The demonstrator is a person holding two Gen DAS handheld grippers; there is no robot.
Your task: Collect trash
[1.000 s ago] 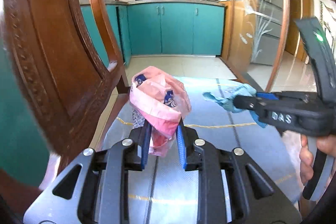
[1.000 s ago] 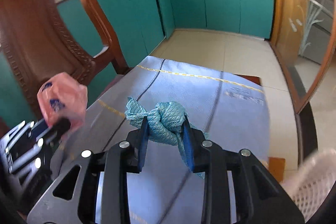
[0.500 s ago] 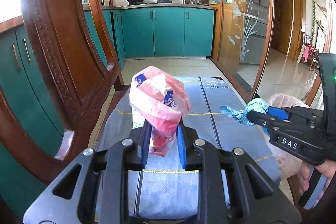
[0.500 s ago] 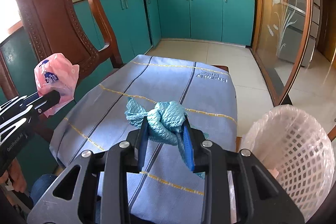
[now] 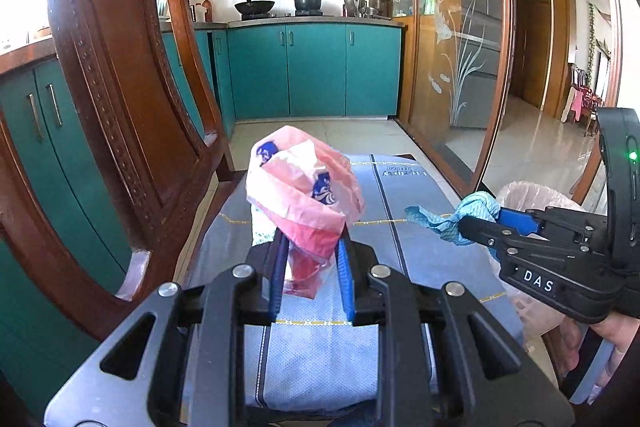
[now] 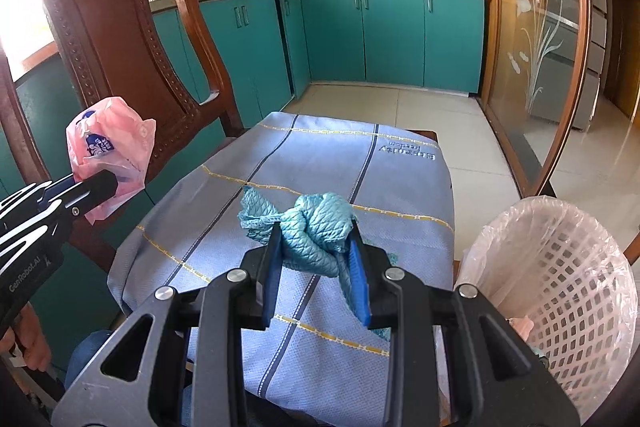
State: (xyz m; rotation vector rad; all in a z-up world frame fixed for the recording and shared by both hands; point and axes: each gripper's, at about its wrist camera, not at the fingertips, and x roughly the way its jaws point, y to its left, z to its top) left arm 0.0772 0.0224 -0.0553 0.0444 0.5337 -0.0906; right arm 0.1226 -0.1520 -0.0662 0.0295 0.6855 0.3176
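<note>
From the left wrist camera, the left gripper (image 5: 311, 267) has its blue-padded fingers clamped on a crumpled pink plastic bag (image 5: 301, 195), thin and half see-through, with blue printed marks on its folds and a darker red wad hanging down between the pads. The bag is held up in the air above a table draped in a pale blue woven cloth (image 5: 416, 251) with dark stripes and yellow dashed lines. Off to the right, the right gripper (image 5: 476, 223), black with the letters DAS on its body, pinches a knotted teal rag (image 5: 464, 217), and behind it shows the rim of a bin lined with pink film (image 5: 532, 193). A carved dark wooden chair (image 5: 120, 115) rises on the left. From the right wrist camera, the right gripper (image 6: 316, 263) is closed on the teal rag (image 6: 320, 231), a quilted, diamond-textured cloth bunched into a fat knot with a frayed corner sticking out to the left; it hangs above the tablecloth (image 6: 400, 187). To the right, beside the table edge, stands a white lattice wastebasket (image 6: 568, 279) with a crinkly pink liner folded over its rim. On the left the left gripper (image 6: 100, 187) grips the pink bag (image 6: 108, 143) in front of the chair's (image 6: 112, 27) beaded backrest.
</note>
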